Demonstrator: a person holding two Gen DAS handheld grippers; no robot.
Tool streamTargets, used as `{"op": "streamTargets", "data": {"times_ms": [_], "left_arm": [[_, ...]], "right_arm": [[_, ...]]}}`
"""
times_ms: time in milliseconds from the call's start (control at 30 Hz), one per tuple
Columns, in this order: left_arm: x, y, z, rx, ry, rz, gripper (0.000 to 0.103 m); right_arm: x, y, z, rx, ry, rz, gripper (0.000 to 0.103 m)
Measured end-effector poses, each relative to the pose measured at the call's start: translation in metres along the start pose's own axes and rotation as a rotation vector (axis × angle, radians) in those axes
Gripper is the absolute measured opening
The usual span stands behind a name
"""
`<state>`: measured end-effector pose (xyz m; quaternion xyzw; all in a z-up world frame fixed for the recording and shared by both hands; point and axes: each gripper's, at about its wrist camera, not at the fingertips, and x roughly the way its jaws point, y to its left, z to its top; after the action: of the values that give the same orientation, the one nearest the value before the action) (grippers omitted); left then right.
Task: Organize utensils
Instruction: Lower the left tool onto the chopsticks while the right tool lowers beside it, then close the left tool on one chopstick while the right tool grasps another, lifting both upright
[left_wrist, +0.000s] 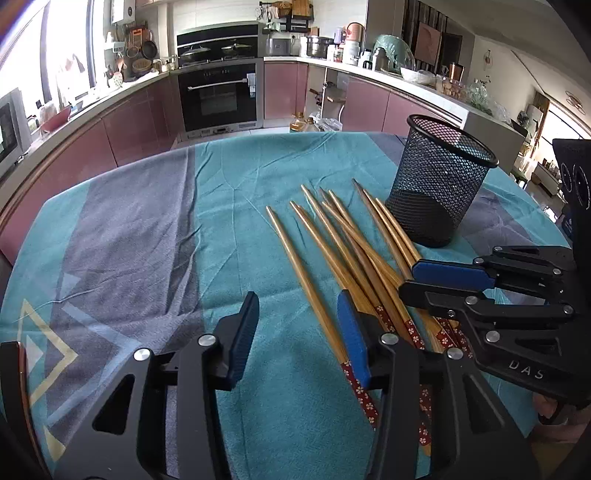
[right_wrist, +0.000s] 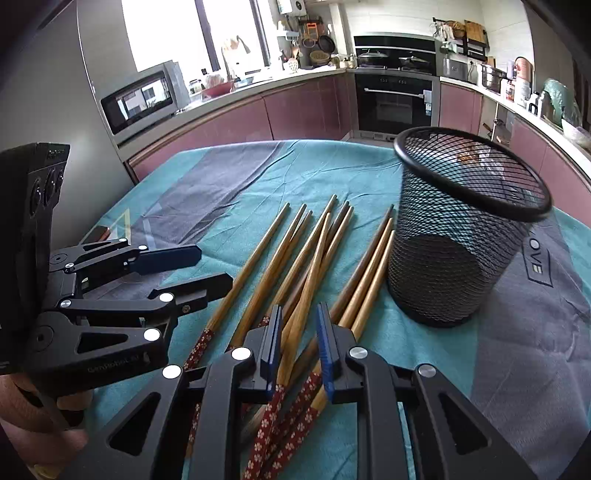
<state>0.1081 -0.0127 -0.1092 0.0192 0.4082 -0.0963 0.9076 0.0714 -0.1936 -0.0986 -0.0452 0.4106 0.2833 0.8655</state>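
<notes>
My left gripper (left_wrist: 299, 332) is spread wide, nothing between its pads, just left of the chopsticks (left_wrist: 354, 254) fanned on the teal cloth (left_wrist: 155, 229). My right gripper (right_wrist: 299, 343) sits over the pile w/ a narrow gap, a couple sticks between the jaws (can't tell if pinched). Mesh cup (right_wrist: 461, 236) stands upright beside the tips.
</notes>
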Motion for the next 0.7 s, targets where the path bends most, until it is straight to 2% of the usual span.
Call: {"op": "streamTargets", "data": {"times_ms": [167,300,400,500,700], "left_arm": [[0.021,-0.003,0.004,0.002,0.051,-0.043,0.033],[0.032,-0.005,0.009,0.01,0.072,-0.049,0.03],[0.038,-0.006,0.016,-0.002,0.085,-0.063,0.023],[0.042,-0.005,0.021,-0.025,0.092,-0.07,0.013],[0.037,-0.003,0.017,-0.064,0.08,-0.069,0.008]], "right_arm": [[0.01,-0.005,0.005,0.009,0.033,0.02,0.016],[0.014,-0.012,0.007,0.052,0.047,0.061,0.013],[0.015,-0.019,0.007,0.091,0.057,0.1,0.009],[0.014,-0.021,0.006,0.107,0.056,0.11,0.006],[0.0,-0.025,0.006,0.114,0.017,0.131,0.006]]}}
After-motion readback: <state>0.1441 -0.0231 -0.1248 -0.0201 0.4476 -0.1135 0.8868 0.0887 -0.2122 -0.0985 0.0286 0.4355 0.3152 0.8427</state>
